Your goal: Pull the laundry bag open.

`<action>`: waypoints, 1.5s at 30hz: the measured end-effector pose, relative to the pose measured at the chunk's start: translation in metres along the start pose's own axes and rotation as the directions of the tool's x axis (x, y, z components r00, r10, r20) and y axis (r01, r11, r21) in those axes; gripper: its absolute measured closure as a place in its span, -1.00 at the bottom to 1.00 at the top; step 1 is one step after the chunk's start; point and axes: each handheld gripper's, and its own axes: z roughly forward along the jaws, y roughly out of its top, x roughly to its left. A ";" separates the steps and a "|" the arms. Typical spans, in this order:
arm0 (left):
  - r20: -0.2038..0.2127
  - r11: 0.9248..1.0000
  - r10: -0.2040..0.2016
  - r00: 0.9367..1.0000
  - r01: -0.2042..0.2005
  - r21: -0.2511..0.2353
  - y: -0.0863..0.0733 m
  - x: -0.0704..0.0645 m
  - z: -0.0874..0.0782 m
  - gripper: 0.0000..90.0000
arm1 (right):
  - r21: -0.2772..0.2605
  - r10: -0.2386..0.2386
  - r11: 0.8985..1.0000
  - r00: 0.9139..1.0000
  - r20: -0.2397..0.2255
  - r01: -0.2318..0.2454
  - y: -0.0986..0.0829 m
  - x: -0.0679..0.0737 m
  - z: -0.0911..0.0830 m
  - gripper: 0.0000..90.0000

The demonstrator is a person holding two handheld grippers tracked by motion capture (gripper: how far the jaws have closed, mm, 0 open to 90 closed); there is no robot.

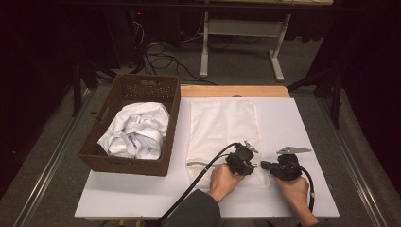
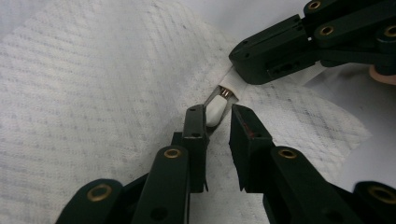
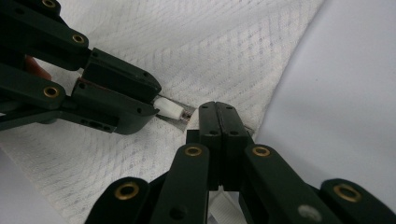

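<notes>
A white mesh laundry bag lies flat on the white table. Both grippers meet at its near right corner. My left gripper is shut on the small white zipper pull, which sticks out past its tips. My right gripper is shut on the bag's edge just beyond the pull, tip to tip with the left one. The left gripper view shows the mesh bag spreading to the left and the right gripper coming in from the upper right.
A brown wicker basket holding crumpled white cloth stands at the table's left. A wooden strip runs along the far edge. Cables trail from the grippers toward the near edge. Bare table lies right of the bag.
</notes>
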 end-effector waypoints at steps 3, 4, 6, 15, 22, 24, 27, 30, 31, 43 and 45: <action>0.006 1.000 0.000 1.000 0.000 -0.006 0.001 -0.001 0.000 0.71 | 0.001 0.002 1.000 1.000 0.000 -0.002 0.000 0.000 0.000 1.00; 0.008 1.000 0.000 1.000 0.000 -0.007 0.001 -0.001 0.000 0.72 | 0.001 0.001 1.000 1.000 0.001 -0.001 0.000 0.000 0.000 1.00; 0.010 1.000 0.002 1.000 -0.001 -0.006 0.002 -0.002 0.001 0.74 | -0.001 0.000 1.000 1.000 0.001 0.000 0.000 0.000 0.000 1.00; 0.031 1.000 0.010 0.999 -0.010 -0.003 0.005 -0.006 0.006 0.80 | 0.001 -0.003 1.000 1.000 0.002 0.003 0.000 0.000 0.000 1.00; -0.030 1.000 0.009 1.000 -0.009 -0.001 0.006 -0.001 0.000 0.64 | 0.001 -0.005 1.000 1.000 0.003 0.005 0.000 0.001 0.000 1.00; -0.045 1.000 0.008 0.999 -0.008 0.007 0.005 0.000 0.001 0.59 | 0.000 0.000 1.000 1.000 0.003 0.000 0.000 0.001 0.000 1.00; -0.047 1.000 0.010 0.999 -0.009 0.020 0.005 0.000 0.004 0.53 | 0.001 0.000 1.000 1.000 0.002 0.000 0.000 0.001 0.000 1.00; -0.045 1.000 0.008 0.999 -0.007 0.015 0.005 -0.001 0.004 0.51 | 0.001 -0.003 1.000 1.000 0.005 0.003 0.000 0.001 0.000 1.00; -0.042 1.000 0.004 0.999 -0.004 0.013 0.005 -0.001 0.005 0.51 | 0.001 -0.002 1.000 1.000 0.004 0.002 0.000 0.001 0.000 1.00; 0.000 1.000 0.005 1.000 -0.005 -0.001 0.006 -0.003 0.004 0.69 | 0.002 -0.003 1.000 1.000 0.002 0.003 0.000 0.001 0.001 1.00; -0.001 1.000 0.013 1.000 -0.013 0.004 0.005 -0.004 0.006 0.71 | 0.002 -0.004 1.000 1.000 0.004 0.004 0.000 0.001 0.001 1.00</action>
